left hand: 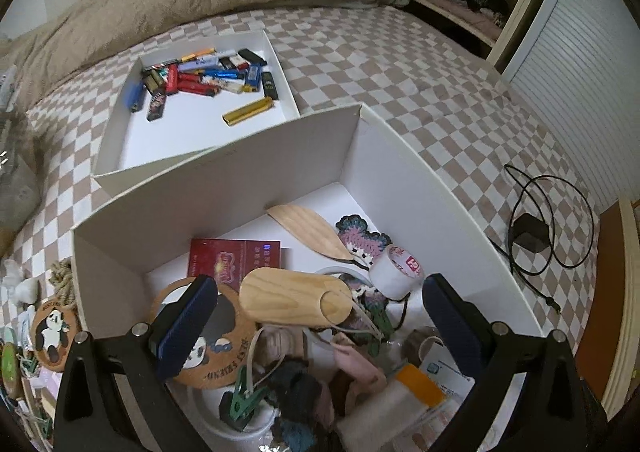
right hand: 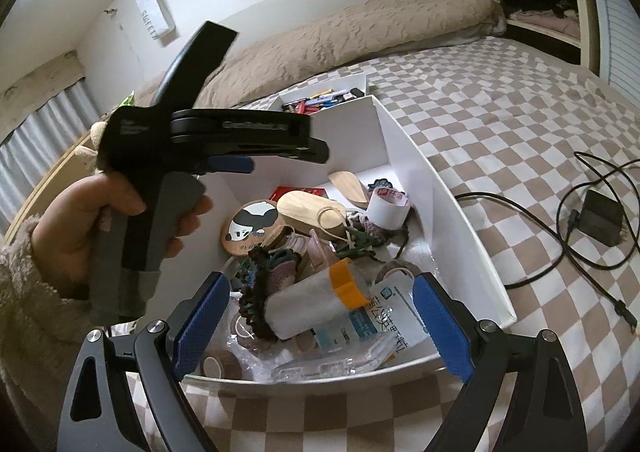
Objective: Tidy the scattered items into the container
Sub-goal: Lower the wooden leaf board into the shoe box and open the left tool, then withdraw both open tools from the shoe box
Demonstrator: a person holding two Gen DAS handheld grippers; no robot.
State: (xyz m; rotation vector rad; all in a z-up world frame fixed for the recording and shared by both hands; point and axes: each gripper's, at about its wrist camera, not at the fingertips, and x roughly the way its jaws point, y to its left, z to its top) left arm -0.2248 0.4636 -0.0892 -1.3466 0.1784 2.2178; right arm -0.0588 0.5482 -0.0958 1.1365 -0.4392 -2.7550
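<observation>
The bed [right hand: 500, 99] with its checked sheet is taking up most of the room, and on it the big white box [left hand: 248, 179] is sitting, already holding a heap of odds and ends: a wooden oval block [left hand: 294, 298], a roll of white tape [left hand: 396, 270], a red booklet [left hand: 236, 258], a round panda coaster [right hand: 250, 230], a plastic packet [right hand: 360, 320]. Beyond it a shallower white tray [left hand: 192, 127] is lying full of lighters [left hand: 200, 77].

What is remaining to be tidied is lying outside the box wall on the left side: a second panda coaster [left hand: 54, 328] with a bit of knotted rope [left hand: 64, 282] beside it and other small pieces at the very edge of the left wrist view, too cropped to name. That puts them left of the left gripper [left hand: 320, 316], just over the box's left wall, so the left hand seems the nearer one, and I would guess it needs to swing out leftward and down.

The left gripper is hanging over the box interior, jaws spread wide with nothing between them. From the right wrist view the person's left hand [right hand: 120, 219] is wrapping its handle, gripper level, pointing across the box. The right gripper [right hand: 320, 326] is hovering over the near end of the box, tilted down, also gaping wide and empty.
</observation>
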